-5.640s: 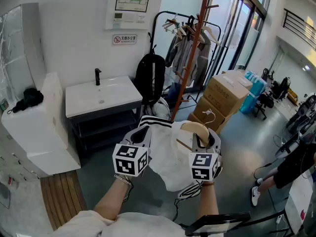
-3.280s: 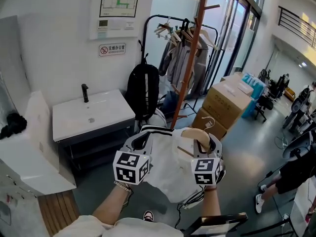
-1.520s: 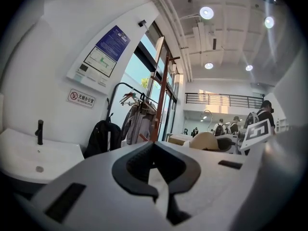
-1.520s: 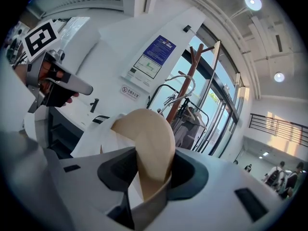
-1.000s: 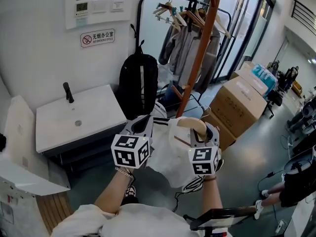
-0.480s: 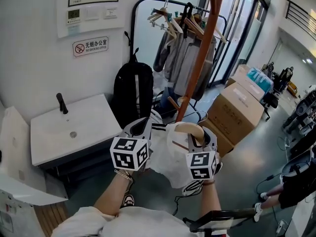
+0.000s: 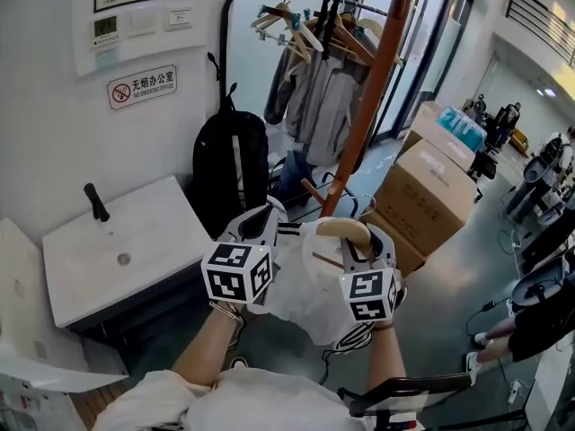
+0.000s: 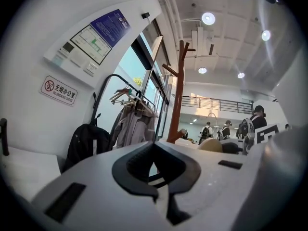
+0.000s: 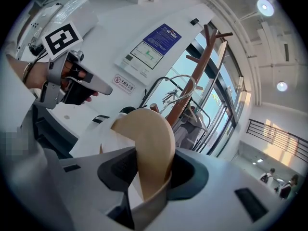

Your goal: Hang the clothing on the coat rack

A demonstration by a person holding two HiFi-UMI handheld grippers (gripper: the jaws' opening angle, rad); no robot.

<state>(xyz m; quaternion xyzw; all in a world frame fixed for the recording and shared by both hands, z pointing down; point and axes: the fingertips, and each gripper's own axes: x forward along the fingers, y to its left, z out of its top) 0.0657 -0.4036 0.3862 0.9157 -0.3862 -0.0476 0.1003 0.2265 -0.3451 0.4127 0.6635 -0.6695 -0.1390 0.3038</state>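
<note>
A white garment with black stripes hangs on a wooden hanger in front of me. My left gripper is shut on the striped shoulder of the garment; in the left gripper view white and black fabric sits between its jaws. My right gripper is shut on the hanger's rounded wooden end, with fabric draped below it. The brown wooden coat rack stands just beyond the hanger, and its pegs branch out high up. The left gripper also shows in the right gripper view.
Behind the coat rack a black clothes rail carries jackets and spare hangers. A black backpack hangs by the wall over a white sink. Cardboard boxes stand at the right. People are at the far right.
The coat rack, backpack and sink have come closer and shifted left as I walk toward the rack. Both grippers hold the garment and hanger as before.
</note>
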